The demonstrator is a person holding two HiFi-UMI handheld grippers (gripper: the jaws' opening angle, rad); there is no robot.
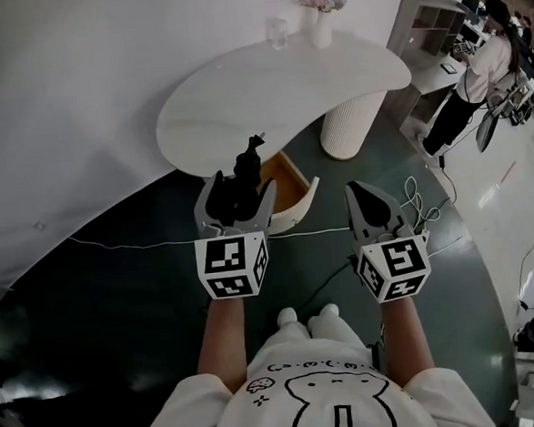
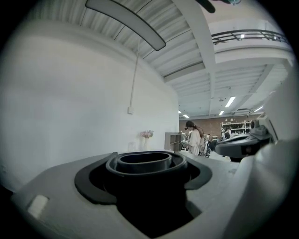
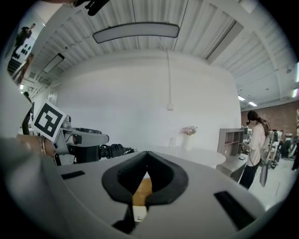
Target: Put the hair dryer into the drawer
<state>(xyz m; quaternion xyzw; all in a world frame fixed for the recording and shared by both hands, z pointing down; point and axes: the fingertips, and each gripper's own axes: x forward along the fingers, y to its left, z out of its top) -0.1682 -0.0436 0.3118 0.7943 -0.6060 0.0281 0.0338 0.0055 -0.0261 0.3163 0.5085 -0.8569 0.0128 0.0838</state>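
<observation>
My left gripper (image 1: 237, 192) is shut on the black hair dryer (image 1: 243, 175) and holds it in the air just left of the open drawer (image 1: 294, 184). The drawer has a wooden inside and a white curved front, and sticks out from under the white table (image 1: 267, 89). In the left gripper view the hair dryer's round black rim (image 2: 145, 164) fills the space between the jaws. To the right of the drawer, my right gripper (image 1: 357, 193) is shut with nothing in it. In the right gripper view its black pads (image 3: 161, 175) meet, and the hair dryer (image 3: 100, 150) shows at the left.
A vase of flowers (image 1: 320, 17) and a glass (image 1: 278, 32) stand at the table's far edge. The table rests on a ribbed white pedestal (image 1: 352, 124). Cables (image 1: 422, 208) lie on the dark floor at the right. A person (image 1: 476, 79) stands by a shelf unit (image 1: 427, 23) at the back right.
</observation>
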